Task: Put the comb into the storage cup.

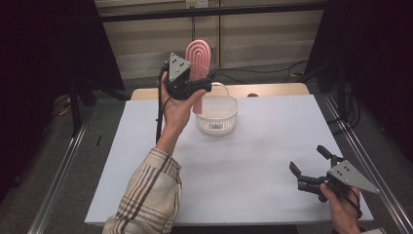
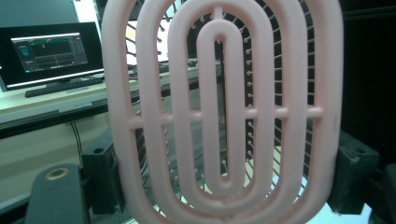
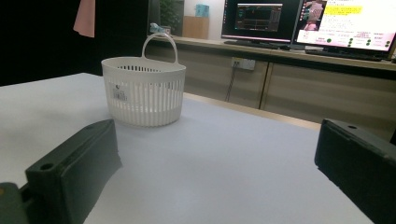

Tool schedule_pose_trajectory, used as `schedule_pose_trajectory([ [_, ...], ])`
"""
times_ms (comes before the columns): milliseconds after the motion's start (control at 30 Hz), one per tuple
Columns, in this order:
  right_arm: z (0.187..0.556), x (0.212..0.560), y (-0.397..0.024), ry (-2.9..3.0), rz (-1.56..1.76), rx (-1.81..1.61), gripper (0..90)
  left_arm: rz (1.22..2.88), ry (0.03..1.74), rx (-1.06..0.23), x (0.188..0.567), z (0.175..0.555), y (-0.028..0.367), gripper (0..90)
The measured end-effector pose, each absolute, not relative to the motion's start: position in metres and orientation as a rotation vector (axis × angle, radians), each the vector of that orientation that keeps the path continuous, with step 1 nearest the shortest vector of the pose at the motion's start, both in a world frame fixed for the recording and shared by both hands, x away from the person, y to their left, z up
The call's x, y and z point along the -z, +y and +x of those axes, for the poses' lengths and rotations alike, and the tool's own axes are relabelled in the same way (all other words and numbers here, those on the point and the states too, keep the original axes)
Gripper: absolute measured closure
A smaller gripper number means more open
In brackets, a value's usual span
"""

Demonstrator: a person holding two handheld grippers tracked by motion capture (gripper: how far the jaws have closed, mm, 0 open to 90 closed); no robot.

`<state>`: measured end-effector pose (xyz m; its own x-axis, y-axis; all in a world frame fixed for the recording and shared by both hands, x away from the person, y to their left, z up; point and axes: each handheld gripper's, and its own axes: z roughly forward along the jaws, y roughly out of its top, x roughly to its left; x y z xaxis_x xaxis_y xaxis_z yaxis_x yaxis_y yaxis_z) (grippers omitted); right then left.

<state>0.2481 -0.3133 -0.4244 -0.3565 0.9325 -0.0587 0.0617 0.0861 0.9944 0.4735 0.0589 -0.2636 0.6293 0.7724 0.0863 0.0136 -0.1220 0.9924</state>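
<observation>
Pink hairbrush [image 1: 198, 59] upright, long axis vertical, head up, clamped in left tool [image 1: 207, 87]; right tool [image 1: 309, 167] released.

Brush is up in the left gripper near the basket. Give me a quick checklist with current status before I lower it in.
1. Grip: left gripper shut on the pink hairbrush, jaws at both edges of it: ok.
2. Brush attitude: upright, handle end down: ok.
3. Alignment: whether the handle end hangs over the white basket or in front of it: cannot tell.
4. Basket: upright on the table, handle raised at the far rim: ok.
5. Basket contents: inside not visible: cannot tell.
6. Right gripper: open, low, well away from the basket: ok.
</observation>
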Motion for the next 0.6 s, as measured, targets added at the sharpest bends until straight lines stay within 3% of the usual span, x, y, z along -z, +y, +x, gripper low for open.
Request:
schedule_pose_trajectory([
  [600,0.248,0.425,-0.314,1.567,1.015,-1.375,0.0,1.565,0.69,-0.723,0.276,0.496,0.046,19.0],
])
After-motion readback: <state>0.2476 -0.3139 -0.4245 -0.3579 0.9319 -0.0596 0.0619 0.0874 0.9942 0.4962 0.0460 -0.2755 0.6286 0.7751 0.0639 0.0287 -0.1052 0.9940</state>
